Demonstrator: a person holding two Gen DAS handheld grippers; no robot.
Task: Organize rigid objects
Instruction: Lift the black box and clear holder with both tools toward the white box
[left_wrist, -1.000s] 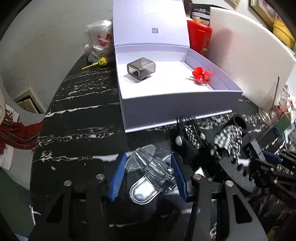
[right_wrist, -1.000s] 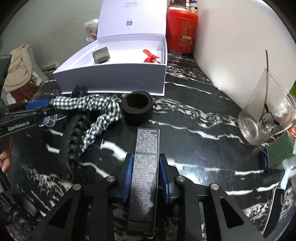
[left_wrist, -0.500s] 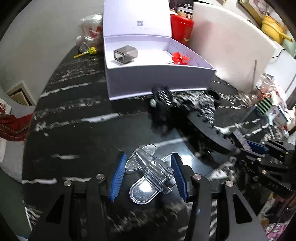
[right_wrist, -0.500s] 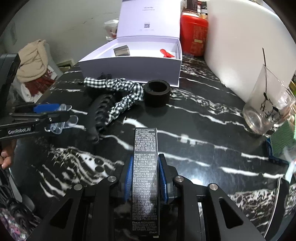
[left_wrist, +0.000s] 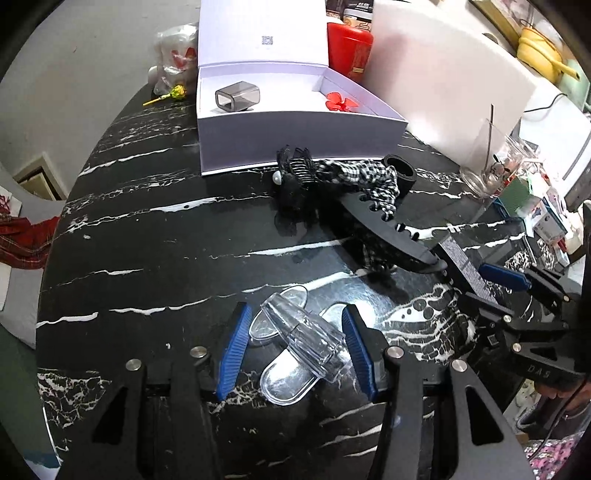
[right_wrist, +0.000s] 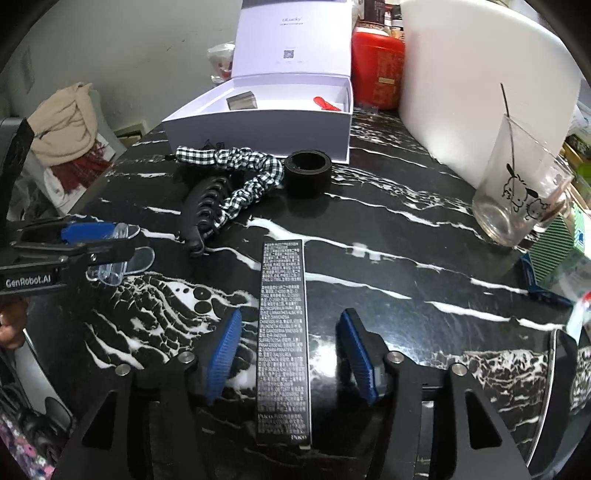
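Note:
A clear plastic piece (left_wrist: 299, 339) sits between the blue pads of my left gripper (left_wrist: 295, 343), which is shut on it just above the black marble table (left_wrist: 147, 240). From the right wrist view, the left gripper (right_wrist: 96, 251) is at the left with the clear piece in it. The jaws of my right gripper (right_wrist: 290, 350) are opening. A long black printed box (right_wrist: 282, 332) lies on the table between them, with both pads clear of its sides. An open white box (left_wrist: 295, 129) at the back holds a grey cap (left_wrist: 236, 96) and a red flower piece (left_wrist: 340, 102).
A black hair claw (right_wrist: 201, 206), a checkered scrunchie (right_wrist: 236, 173) and a black ring (right_wrist: 307, 173) lie in front of the white box. A drinking glass (right_wrist: 517, 199) stands at the right, by a white board (right_wrist: 461, 92). A red canister (right_wrist: 376, 74) stands behind.
The right gripper's jaws have spread apart and let go of the black box. Both grippers have drawn back from the white box; the left still carries the clear piece.

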